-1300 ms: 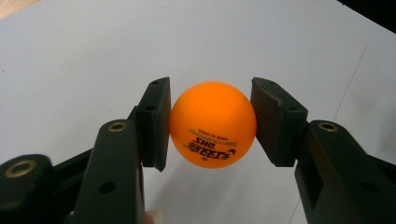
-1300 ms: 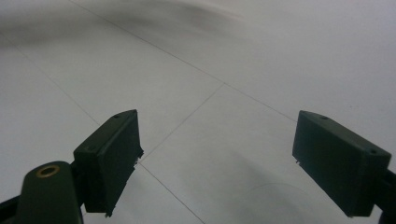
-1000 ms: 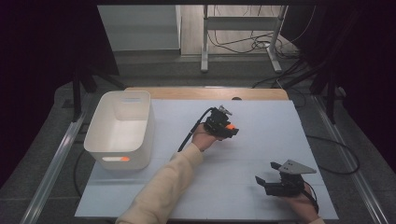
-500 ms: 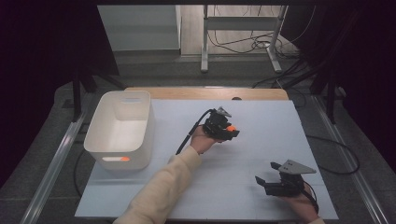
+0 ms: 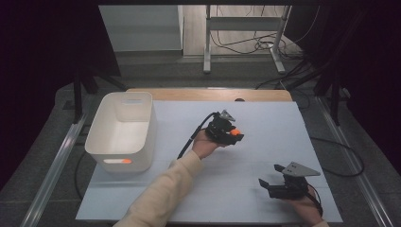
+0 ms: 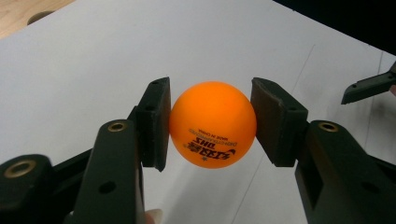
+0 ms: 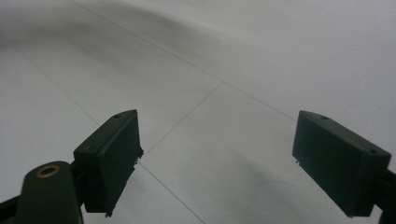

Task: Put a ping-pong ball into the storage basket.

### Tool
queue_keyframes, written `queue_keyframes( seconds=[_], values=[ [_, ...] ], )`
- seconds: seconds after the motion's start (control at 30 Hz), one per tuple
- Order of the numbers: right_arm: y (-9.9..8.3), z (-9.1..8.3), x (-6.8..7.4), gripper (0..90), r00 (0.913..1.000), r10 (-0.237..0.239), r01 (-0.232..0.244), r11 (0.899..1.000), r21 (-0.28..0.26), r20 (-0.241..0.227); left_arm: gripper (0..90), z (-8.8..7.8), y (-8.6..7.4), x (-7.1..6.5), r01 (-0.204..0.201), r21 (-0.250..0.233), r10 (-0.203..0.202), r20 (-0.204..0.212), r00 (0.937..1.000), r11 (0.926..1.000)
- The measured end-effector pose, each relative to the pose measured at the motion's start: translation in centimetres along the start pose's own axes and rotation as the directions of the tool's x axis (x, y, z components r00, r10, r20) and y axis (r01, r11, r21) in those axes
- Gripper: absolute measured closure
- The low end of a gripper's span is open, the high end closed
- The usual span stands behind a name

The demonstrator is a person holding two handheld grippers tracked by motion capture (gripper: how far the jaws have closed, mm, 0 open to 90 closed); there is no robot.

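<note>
Looking down from the high view first: the left tool point(image 5: 231, 134) sits over the middle of the white tabletop point(image 5: 265, 118), clamped on an orange ball point(image 5: 234, 133), and it's lifted clear of the surface, which reads as a carry rather than a pick. Off to the left stands a white bin point(image 5: 124, 130), open side up, with something orange glowing through its near wall, low down; too faint to say what it is, but my guess is that bin is where this ball is headed. Near the right corner the right tool point(image 5: 268, 176) rests low by the tabletop edge, jaws wide and empty, parked well apart from the action so it doesn't get in the way. Over to the left gripper view: the ball point(image 6: 212, 124) is pinched squarely between the two pads point(image 6: 156, 122), one on each side at its widest part, printed lettering facing the camera, bare white tabletop point(image 6: 93, 56) beneath. That centred hold makes sense on a smooth round thing, since anything off-middle would likely squirt it out. A dark tip of the other tool point(image 6: 369, 87) pokes in at the far right edge. Finally the right gripper view: black fingers point(image 7: 112, 158) spread far apart, nothing between them, just pale tabletop point(image 7: 224, 60) with thin seam lines running across it.
</note>
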State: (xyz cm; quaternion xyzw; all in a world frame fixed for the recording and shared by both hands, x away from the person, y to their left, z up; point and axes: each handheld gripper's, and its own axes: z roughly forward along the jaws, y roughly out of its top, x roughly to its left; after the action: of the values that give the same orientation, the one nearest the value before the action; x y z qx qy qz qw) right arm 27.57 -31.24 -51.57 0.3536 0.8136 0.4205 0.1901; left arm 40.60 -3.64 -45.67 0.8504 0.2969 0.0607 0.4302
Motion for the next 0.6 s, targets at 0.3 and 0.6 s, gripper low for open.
queue_keyframes(
  seconds=[0.3,0.6],
  values=[
    [0.0,0.0,0.0,15.7,1.0000,-0.001,0.001,1.000,0.000,0.000,50.3,-0.9,-0.5,-0.3,0.003,-0.018,-0.003,0.010,0.9999,0.9998],
    [0.0,0.0,0.0,15.8,1.0000,-0.002,0.002,1.000,0.002,0.003,50.3,-1.9,-1.3,-0.3,0.011,-0.033,-0.011,0.018,0.9998,0.9994]
  ],
)
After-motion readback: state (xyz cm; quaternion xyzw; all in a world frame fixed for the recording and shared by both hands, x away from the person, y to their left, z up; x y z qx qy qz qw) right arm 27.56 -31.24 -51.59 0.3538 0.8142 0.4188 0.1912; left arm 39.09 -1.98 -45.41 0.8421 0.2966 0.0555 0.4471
